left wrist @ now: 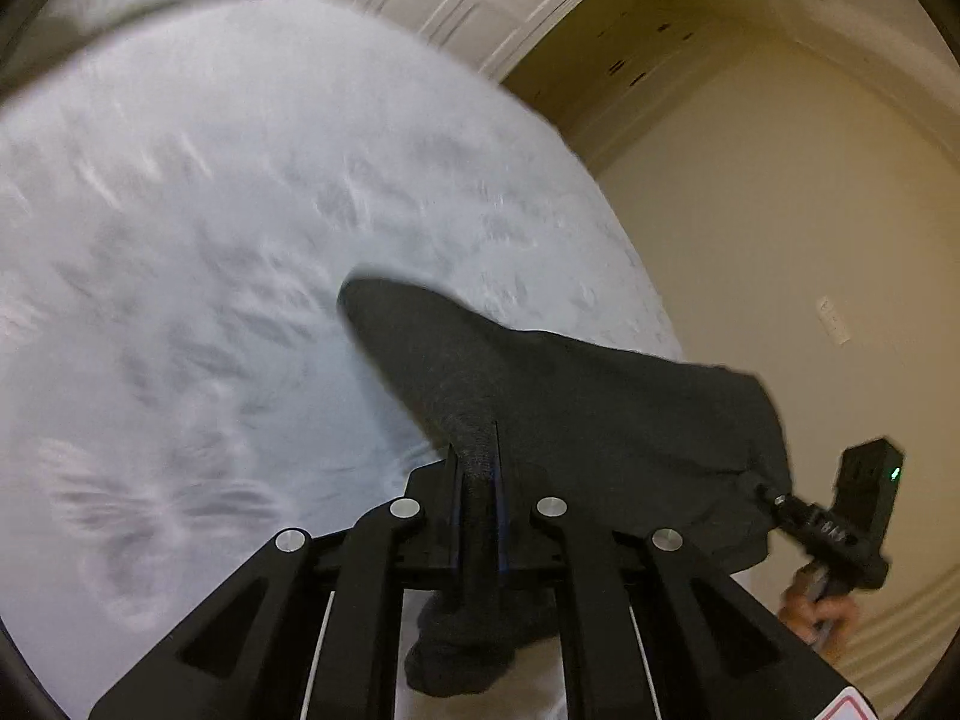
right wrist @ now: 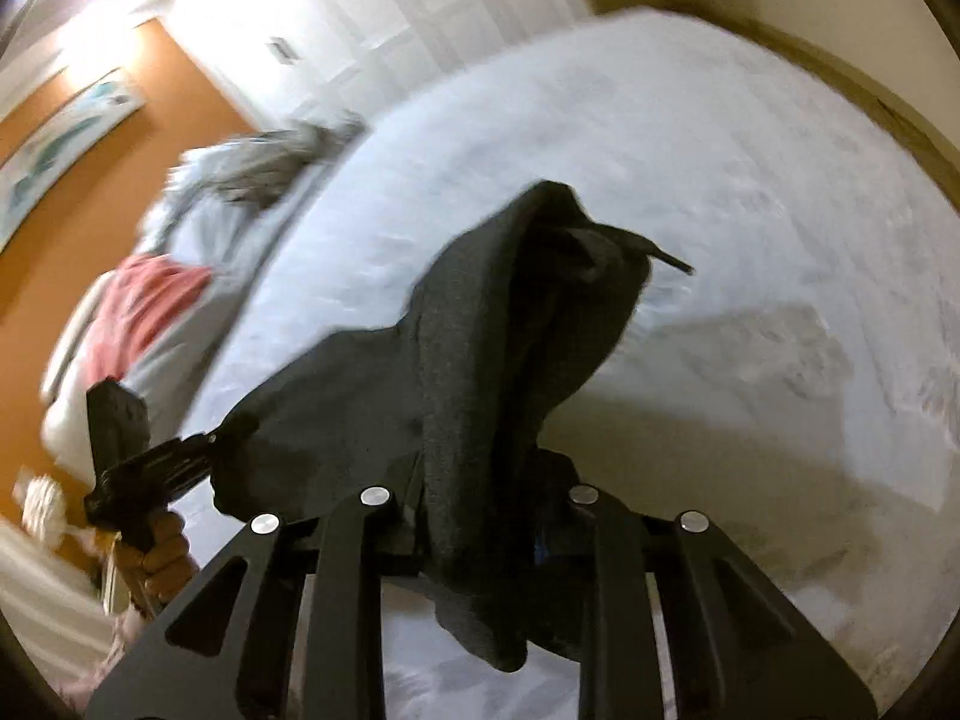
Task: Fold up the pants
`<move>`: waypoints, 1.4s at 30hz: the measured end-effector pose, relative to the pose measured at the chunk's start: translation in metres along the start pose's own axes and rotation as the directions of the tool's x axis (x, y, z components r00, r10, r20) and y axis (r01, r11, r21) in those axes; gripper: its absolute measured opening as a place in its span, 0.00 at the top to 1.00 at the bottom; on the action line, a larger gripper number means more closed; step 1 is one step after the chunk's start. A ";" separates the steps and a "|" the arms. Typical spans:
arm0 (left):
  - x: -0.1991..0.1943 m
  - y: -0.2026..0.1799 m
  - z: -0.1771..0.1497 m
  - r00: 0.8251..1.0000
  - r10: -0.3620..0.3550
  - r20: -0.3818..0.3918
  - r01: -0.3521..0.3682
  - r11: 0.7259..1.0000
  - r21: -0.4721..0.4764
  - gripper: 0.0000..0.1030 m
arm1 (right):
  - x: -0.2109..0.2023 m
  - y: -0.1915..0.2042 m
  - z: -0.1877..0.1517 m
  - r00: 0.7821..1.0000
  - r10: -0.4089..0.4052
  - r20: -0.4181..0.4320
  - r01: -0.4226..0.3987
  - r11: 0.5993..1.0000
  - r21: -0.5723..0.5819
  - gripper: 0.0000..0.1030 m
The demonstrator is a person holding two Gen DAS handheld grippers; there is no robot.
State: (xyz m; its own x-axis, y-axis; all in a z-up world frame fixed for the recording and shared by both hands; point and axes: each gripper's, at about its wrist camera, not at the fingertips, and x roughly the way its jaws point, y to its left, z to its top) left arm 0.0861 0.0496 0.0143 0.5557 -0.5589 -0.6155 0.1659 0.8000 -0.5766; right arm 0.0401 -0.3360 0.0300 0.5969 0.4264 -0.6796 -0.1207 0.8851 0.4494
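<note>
1. One pair of dark grey pants (left wrist: 540, 384) hangs above a white patterned bedspread (left wrist: 210, 210), stretched between two black grippers, each carried in one hand.
2. The left gripper (left wrist: 480, 468) is clamped tight on a bunched fold of the pants; cloth runs up between its narrow jaws and spills below them.
3. The right gripper (right wrist: 480, 480) is closed on a thicker gather of the same fabric, its jaws set wider by the bulk of cloth between them.
4. In the left wrist view, the right gripper appears at the far right edge of the garment, with the hand (left wrist: 819, 612) that holds it showing below.
5. In the right wrist view, the left gripper shows at the left, pinching a corner of the cloth, a hand (right wrist: 159, 558) wrapped round its handle.
6. One loose heap of grey bedding (right wrist: 240, 180) and one red cloth (right wrist: 144, 306) lie at the bed's far side; both are blurred.
7. One framed picture (right wrist: 66, 138) hangs on the orange wall (right wrist: 54, 276).
</note>
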 end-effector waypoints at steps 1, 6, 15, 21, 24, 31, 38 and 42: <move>-0.010 0.005 -0.005 0.999 0.044 -0.001 -0.044 0.999 0.013 0.93 | -0.001 0.004 -0.006 1.000 -0.003 -0.022 0.003 1.000 -0.013 0.70; -0.011 0.049 -0.036 0.948 0.306 -0.089 -0.309 0.951 -0.024 0.76 | 0.043 -0.009 -0.048 0.886 -0.423 -0.192 0.390 0.901 -0.188 0.32; -0.029 0.023 -0.044 0.964 0.255 0.077 -0.259 0.965 0.047 0.43 | 0.035 -0.001 -0.024 0.977 -0.199 -0.078 0.197 0.980 -0.031 0.32; -0.002 0.009 -0.048 0.960 0.278 0.021 -0.278 0.949 0.150 0.42 | 0.079 0.020 -0.033 0.954 -0.252 -0.162 0.234 0.964 -0.122 0.84; -0.001 0.005 -0.053 0.963 0.271 0.009 -0.268 0.948 0.169 0.41 | 0.030 0.052 -0.021 0.995 -0.091 -0.042 0.083 0.984 -0.158 0.87; 0.018 0.005 -0.062 0.950 0.309 -0.042 -0.294 0.933 0.205 0.35 | 0.073 -0.009 -0.040 0.932 -0.242 -0.272 0.232 0.970 -0.067 0.77; 0.016 -0.028 -0.071 0.988 0.149 -0.047 -0.134 0.962 0.239 0.22 | 0.026 -0.001 -0.040 0.976 -0.117 -0.182 0.104 0.991 -0.079 0.57; 0.030 -0.071 -0.091 0.994 0.067 -0.084 -0.031 0.926 0.376 0.18 | 0.049 0.008 -0.057 0.947 -0.164 -0.277 0.117 0.977 -0.179 0.70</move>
State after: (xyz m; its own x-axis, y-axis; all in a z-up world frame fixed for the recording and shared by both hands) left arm 0.0171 -0.0436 -0.0118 0.4951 -0.5205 -0.6957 0.4433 0.8400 -0.3129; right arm 0.0234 -0.2974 -0.0327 0.3657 0.3104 -0.8775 -0.1902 0.9478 0.2560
